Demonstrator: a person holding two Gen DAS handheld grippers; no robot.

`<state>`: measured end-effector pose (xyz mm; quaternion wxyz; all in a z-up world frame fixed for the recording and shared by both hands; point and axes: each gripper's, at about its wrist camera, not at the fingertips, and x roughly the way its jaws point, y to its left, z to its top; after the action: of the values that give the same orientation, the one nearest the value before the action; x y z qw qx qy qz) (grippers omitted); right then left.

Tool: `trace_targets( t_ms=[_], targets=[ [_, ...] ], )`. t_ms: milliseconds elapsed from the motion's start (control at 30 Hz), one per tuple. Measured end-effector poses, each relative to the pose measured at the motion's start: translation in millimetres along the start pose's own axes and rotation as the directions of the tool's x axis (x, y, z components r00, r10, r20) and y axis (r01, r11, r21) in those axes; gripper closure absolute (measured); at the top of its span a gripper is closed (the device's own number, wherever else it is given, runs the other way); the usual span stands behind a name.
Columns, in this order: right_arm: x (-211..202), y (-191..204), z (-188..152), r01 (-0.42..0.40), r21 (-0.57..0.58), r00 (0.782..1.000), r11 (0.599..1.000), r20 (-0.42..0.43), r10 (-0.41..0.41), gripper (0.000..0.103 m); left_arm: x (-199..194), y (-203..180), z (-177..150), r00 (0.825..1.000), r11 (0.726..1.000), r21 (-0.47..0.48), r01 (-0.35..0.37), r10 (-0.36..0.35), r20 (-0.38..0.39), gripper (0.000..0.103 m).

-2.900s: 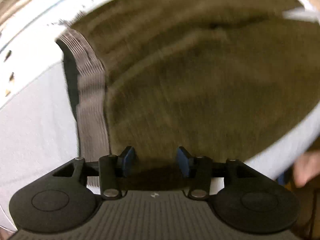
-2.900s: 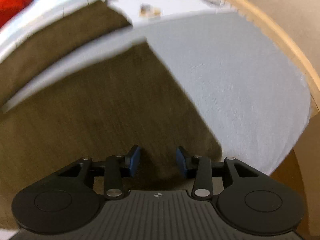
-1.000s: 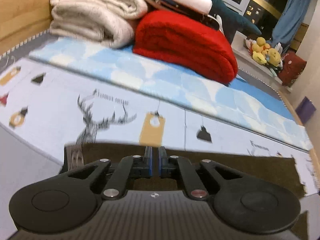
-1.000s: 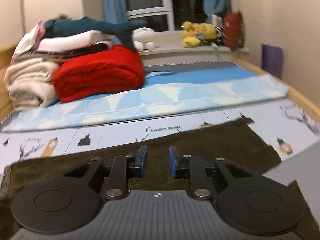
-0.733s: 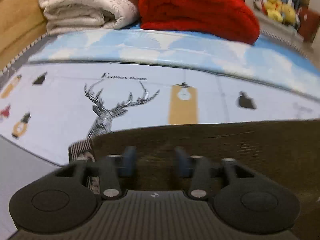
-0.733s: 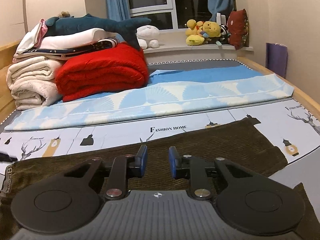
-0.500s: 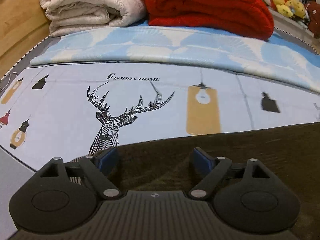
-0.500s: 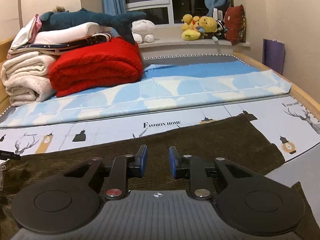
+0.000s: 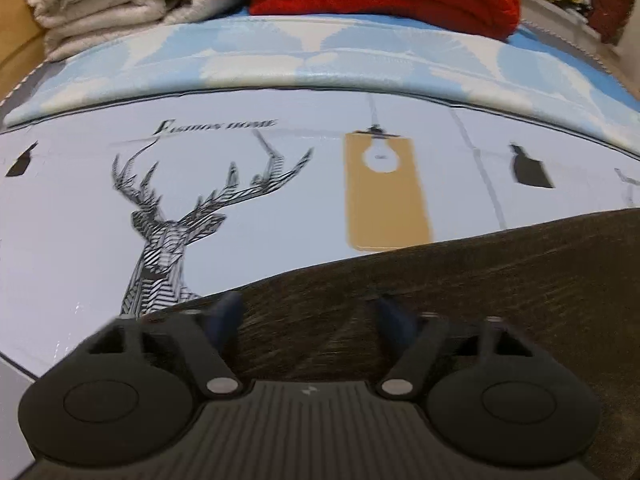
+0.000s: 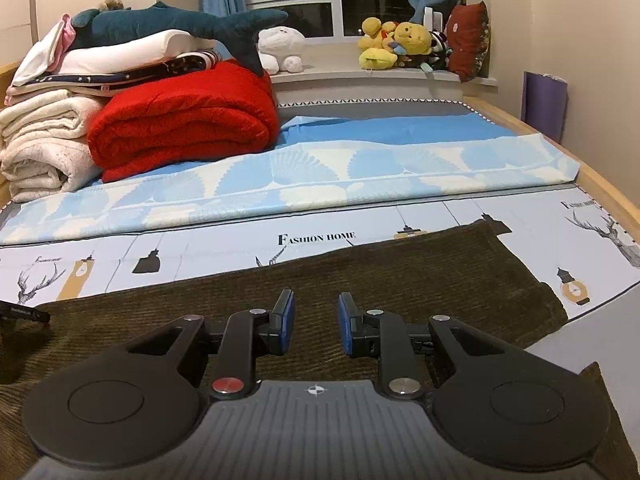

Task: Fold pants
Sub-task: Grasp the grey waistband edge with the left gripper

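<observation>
The dark olive corduroy pants [image 10: 400,276] lie flat on the printed bed sheet [image 10: 224,248], folded lengthwise into a long band. They also fill the lower right of the left wrist view [image 9: 500,280]. My left gripper [image 9: 308,316] is open and empty, low over the pants near their left end. My right gripper [image 10: 314,318] is open and empty, just above the middle of the pants. A black waistband tag [image 10: 24,314] shows at the far left.
A red blanket [image 10: 184,120] and cream blankets [image 10: 44,148] are stacked at the back left, with a shark plush [image 10: 180,24] on top. A blue sheet [image 10: 360,168] lies behind. The wooden bed edge [image 10: 608,192] runs along the right.
My left gripper let go of the pants and opened wide, then sank closer to them. The right gripper stayed open and barely moved. The pants now lie flat.
</observation>
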<state>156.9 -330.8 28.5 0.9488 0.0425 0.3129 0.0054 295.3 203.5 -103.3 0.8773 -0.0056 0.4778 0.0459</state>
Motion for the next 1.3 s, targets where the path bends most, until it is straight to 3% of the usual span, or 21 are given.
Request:
trace_targets(
  t_ms=[33, 67, 100, 133, 500, 667, 867, 967, 1033, 1167, 1300],
  targets=[
    [0.2, -1.1, -0.1, 0.001, 0.001, 1.0, 1.0, -0.003, -0.001, 0.078, -1.9, -2.8, 0.6, 1.0, 1.0, 0.02, 0.005, -0.005, 0.005, 0.046],
    [0.4, -1.7, -0.3, 0.003, 0.005, 1.0, 1.0, -0.005, -0.003, 0.078, -4.8, -6.1, 0.7, 1.0, 0.999, 0.042, 0.012, -0.012, 0.011, 0.06],
    [0.3, -2.5, -0.4, 0.005, 0.009, 1.0, 1.0, -0.006, -0.005, 0.078, -7.6, -8.7, 0.7, 1.0, 0.998, 0.061, 0.015, -0.016, 0.019, 0.088],
    [0.3, -3.3, -0.5, 0.009, 0.013, 1.0, 1.0, -0.006, -0.009, 0.078, -9.9, -10.9, 1.1, 1.0, 0.997, 0.074, 0.009, -0.011, 0.023, 0.103],
    [-3.9, -14.0, -0.2, 0.046, 0.066, 0.999, 0.997, -0.022, -0.045, 0.078, -60.6, -21.5, -2.8, 0.999, 0.998, 0.056, -0.017, 0.015, 0.045, 0.103],
    [-7.7, -16.7, 2.3, 0.041, 0.12, 0.999, 0.992, -0.027, -0.038, 0.078, -123.7, -25.0, -16.0, 1.0, 1.0, 0.016, -0.006, 0.006, 0.0, 0.103],
    [-20.7, -12.2, 5.0, 0.02, 0.162, 1.0, 0.987, -0.011, -0.018, 0.078, -215.9, -19.8, -67.6, 0.996, 0.997, -0.006, 0.075, -0.075, 0.045, 0.103],
    [-30.1, -11.4, 3.6, 0.004, 0.207, 1.0, 0.978, -0.014, -0.001, 0.078, -217.8, -13.9, -99.3, 0.99, 0.988, -0.065, 0.14, -0.139, 0.02, 0.103],
    [-38.3, -10.2, 3.7, -0.008, 0.229, 1.0, 0.973, -0.003, 0.009, 0.078, -213.2, -13.7, -110.1, 0.996, 0.995, -0.049, 0.092, -0.092, -0.007, 0.103],
    [-53.3, -6.6, 10.3, -0.014, 0.207, 1.0, 0.978, 0.02, 0.01, 0.075, -222.0, -3.9, -110.4, 0.993, 0.991, -0.068, 0.112, -0.109, 0.049, 0.1],
    [-62.7, -9.6, 22.1, -0.037, 0.171, 0.998, 0.985, 0.062, 0.026, 0.063, -221.0, 5.0, -100.3, 0.987, 0.98, -0.132, 0.151, -0.142, 0.078, 0.098]
  ],
)
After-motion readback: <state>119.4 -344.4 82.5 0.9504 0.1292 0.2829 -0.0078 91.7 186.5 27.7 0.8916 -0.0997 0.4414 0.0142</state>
